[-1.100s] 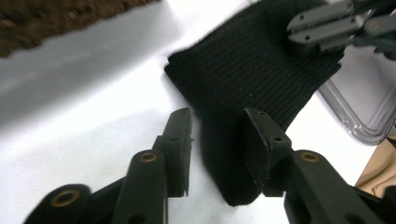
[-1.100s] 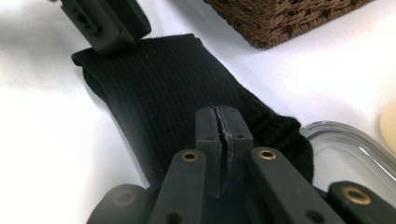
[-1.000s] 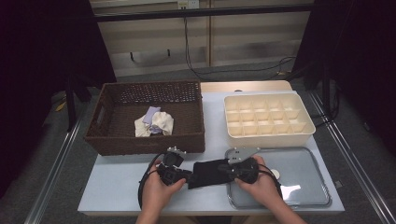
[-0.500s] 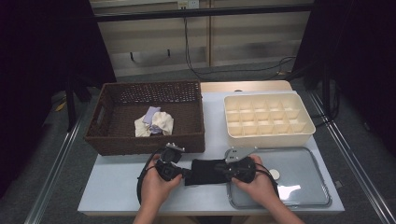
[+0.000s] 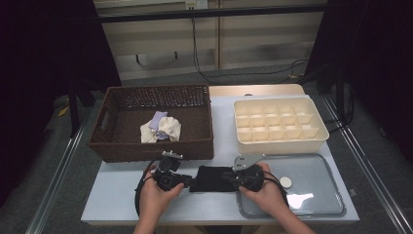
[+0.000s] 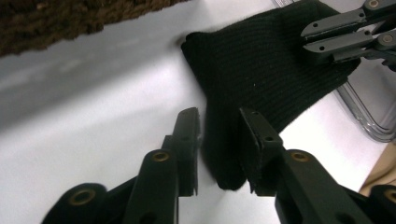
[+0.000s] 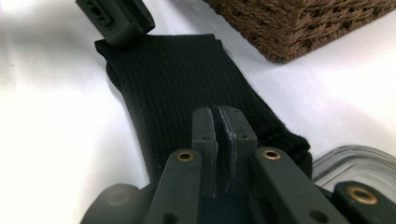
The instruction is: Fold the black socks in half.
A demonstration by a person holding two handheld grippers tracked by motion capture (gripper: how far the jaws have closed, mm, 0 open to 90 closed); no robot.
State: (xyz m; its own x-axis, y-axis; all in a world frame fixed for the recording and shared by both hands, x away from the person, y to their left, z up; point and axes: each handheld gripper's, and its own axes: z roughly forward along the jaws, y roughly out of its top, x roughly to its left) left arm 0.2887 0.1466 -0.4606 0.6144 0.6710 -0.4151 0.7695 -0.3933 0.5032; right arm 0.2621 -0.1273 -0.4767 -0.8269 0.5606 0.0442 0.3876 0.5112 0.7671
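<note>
Black sock lies flat on the white tabletop in the lower middle of the high view, stretched between the two grippers. In the right gripper view the right gripper has its fingers pressed together on the sock's near end, a thin fold of knit pinched between them. In the left gripper view the left gripper has its fingers spread, having just been opening; the sock's corner sits in the gap between them, with the pads not pressing on it. Outward from there, a clear lid lies at the lower right of the high view, under the right hand. A brown wicker basket holding pale cloths stands above the left gripper, and a cream divided tray stands at the upper right.
</note>
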